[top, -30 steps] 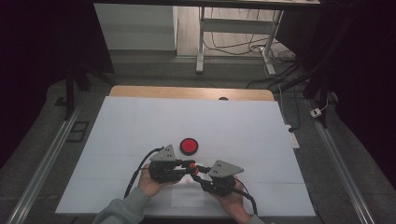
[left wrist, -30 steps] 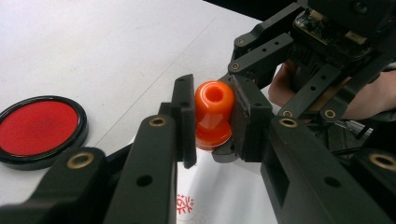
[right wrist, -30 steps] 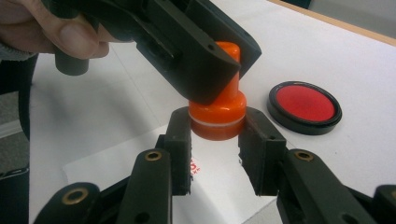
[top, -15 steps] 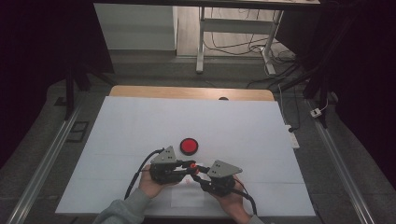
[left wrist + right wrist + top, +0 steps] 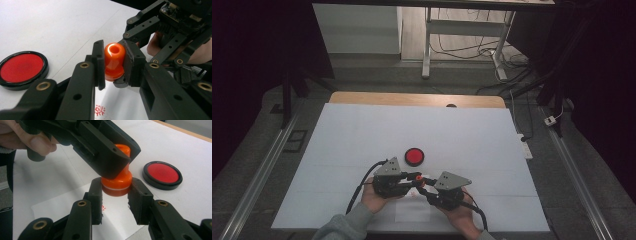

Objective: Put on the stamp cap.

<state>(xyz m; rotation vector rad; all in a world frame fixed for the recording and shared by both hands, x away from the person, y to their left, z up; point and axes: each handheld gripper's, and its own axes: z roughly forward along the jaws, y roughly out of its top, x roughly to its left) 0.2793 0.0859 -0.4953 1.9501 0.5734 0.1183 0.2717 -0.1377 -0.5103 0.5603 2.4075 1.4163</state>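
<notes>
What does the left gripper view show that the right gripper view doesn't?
Left gripper view: the hole in the top of the orange stamp, and the left gripper shut on its upper part. Right gripper view: the white band round the stamp's base, the right gripper shut on that base, and a wooden table edge. Both: the stamp, the red ink pad and white paper with a red mark.

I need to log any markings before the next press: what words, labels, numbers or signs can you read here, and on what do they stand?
Red stamped mark on the white paper slip under the orange stamp: too small and blurred to read.
Orange stamp, red ink pad, both grippers: no text that can be read.
</notes>
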